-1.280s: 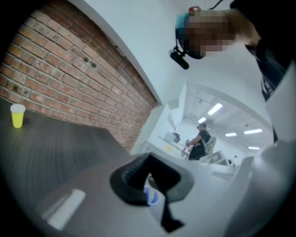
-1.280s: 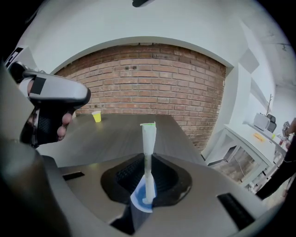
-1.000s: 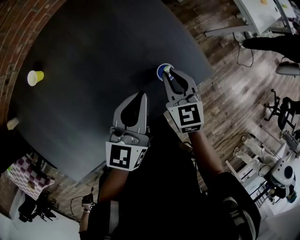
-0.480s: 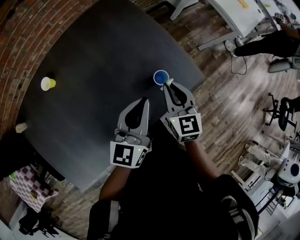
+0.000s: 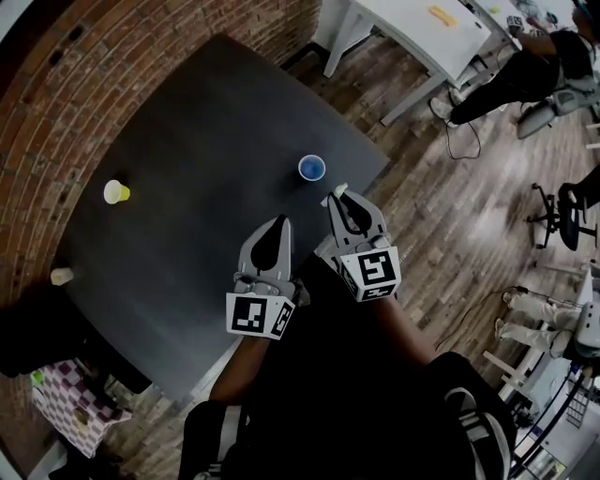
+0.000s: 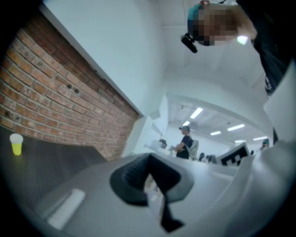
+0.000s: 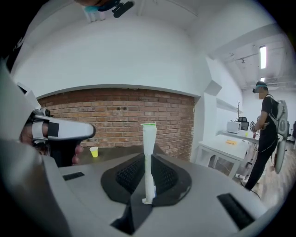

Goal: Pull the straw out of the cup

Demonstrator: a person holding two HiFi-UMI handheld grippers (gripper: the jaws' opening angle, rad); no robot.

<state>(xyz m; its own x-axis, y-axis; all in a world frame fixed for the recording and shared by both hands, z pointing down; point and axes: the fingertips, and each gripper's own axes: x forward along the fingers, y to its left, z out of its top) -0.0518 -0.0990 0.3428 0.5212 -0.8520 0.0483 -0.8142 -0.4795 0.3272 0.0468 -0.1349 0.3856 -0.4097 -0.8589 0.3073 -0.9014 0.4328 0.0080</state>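
The blue cup [image 5: 311,168] stands near the right edge of the dark table [image 5: 206,141]. My right gripper [image 5: 339,193] is held up on the near side of the cup, apart from it, shut on the straw [image 5: 338,189]. In the right gripper view the straw [image 7: 148,157] is white with a green tip and stands upright between the shut jaws of my right gripper [image 7: 149,178]. My left gripper [image 5: 278,223] is beside it to the left, jaws together with nothing between them; in its own view the left gripper [image 6: 150,178] points up at the room.
A yellow cup [image 5: 116,191] stands far left on the table, and a small pale cup [image 5: 62,276] sits at its left edge. Brick wall behind. White desks [image 5: 441,28] and a person [image 7: 264,134] are at the right, over wooden floor.
The right gripper has drawn back and up from the blue cup with the straw in it. The cup now stands alone, farther from both grippers. The left gripper stayed alongside.
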